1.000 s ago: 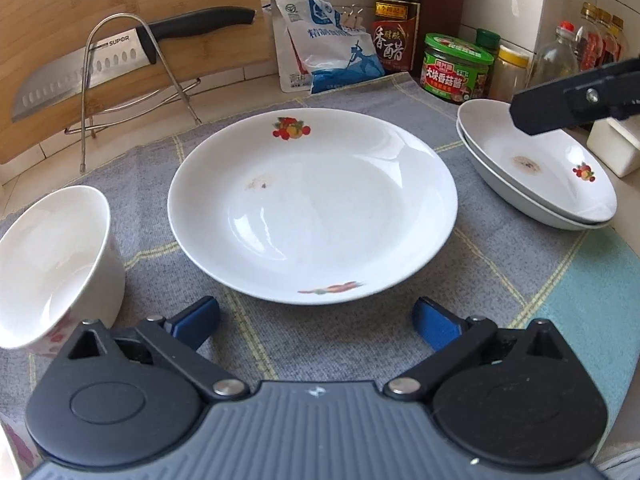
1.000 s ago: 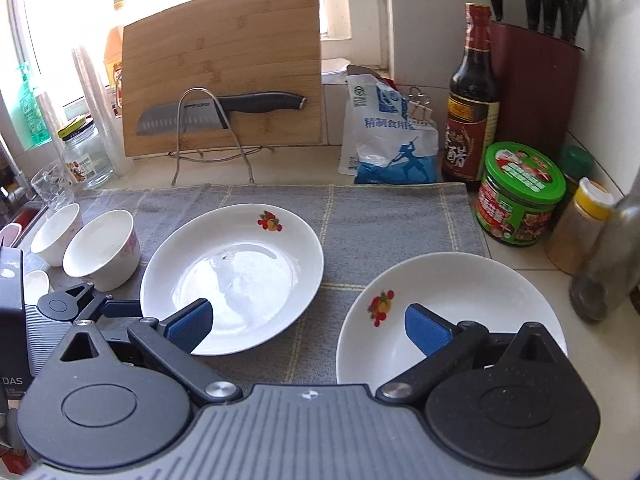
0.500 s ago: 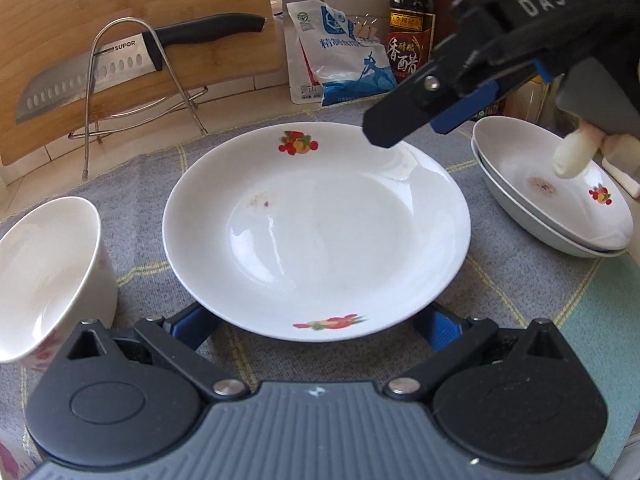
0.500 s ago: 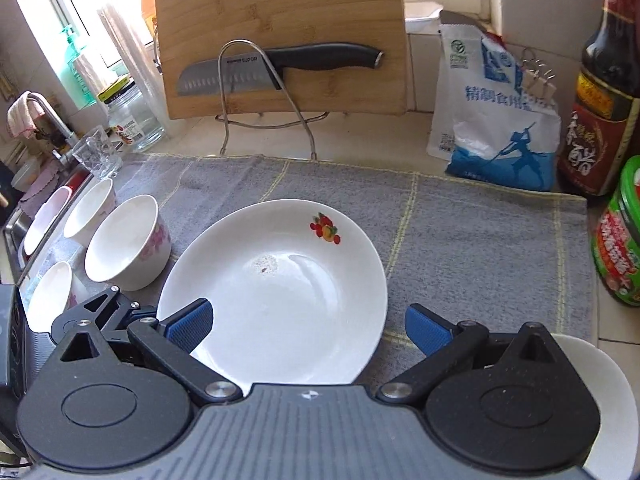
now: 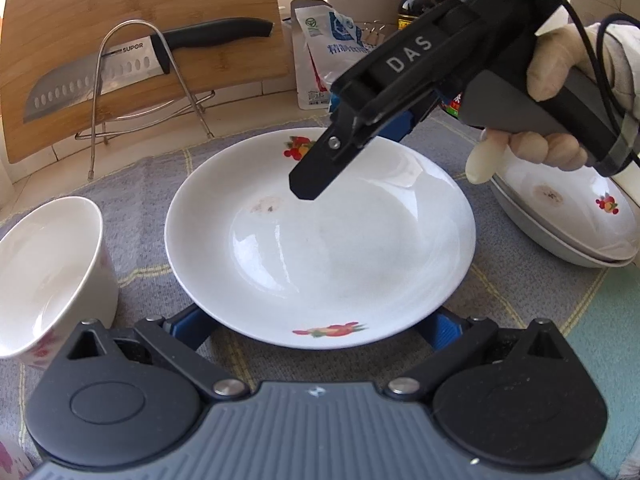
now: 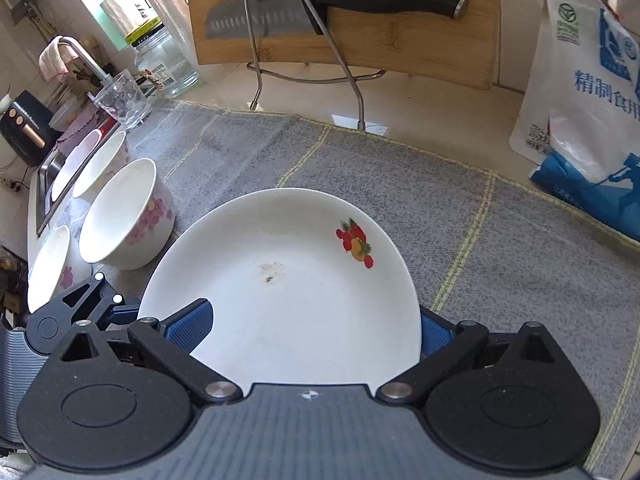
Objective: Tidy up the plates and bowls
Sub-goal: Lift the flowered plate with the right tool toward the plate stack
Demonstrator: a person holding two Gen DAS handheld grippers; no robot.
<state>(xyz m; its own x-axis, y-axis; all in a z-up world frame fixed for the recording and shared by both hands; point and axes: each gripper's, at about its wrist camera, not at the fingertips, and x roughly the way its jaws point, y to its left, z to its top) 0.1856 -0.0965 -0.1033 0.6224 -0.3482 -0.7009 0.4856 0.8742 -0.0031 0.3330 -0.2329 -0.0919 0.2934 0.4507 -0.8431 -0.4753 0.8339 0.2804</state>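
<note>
A white plate (image 5: 320, 248) with fruit prints lies on the grey cloth. Its near rim sits between the blue pads (image 5: 188, 326) of my open left gripper (image 5: 314, 326). My right gripper (image 5: 352, 148), held by a gloved hand, hovers tilted over the plate's far side. In the right wrist view the same plate (image 6: 288, 292) fills the gap of the open right gripper (image 6: 312, 328), one pad above it and one past its rim. Two stacked plates (image 5: 560, 216) rest at the right. A flowered bowl (image 5: 48, 264) stands at the left, with other bowls (image 6: 100, 164) behind it.
A knife (image 5: 120, 68) rests on a wire stand in front of a bamboo board (image 5: 140, 20) at the back. A salt bag (image 6: 588, 92) stands at the back right. A glass (image 6: 124, 100) and a jar (image 6: 164, 64) stand near the sink (image 6: 44, 176).
The right gripper has swung left from the stacked plates to above the single plate. The left gripper has moved forward, so the plate's near rim now lies between its fingers.
</note>
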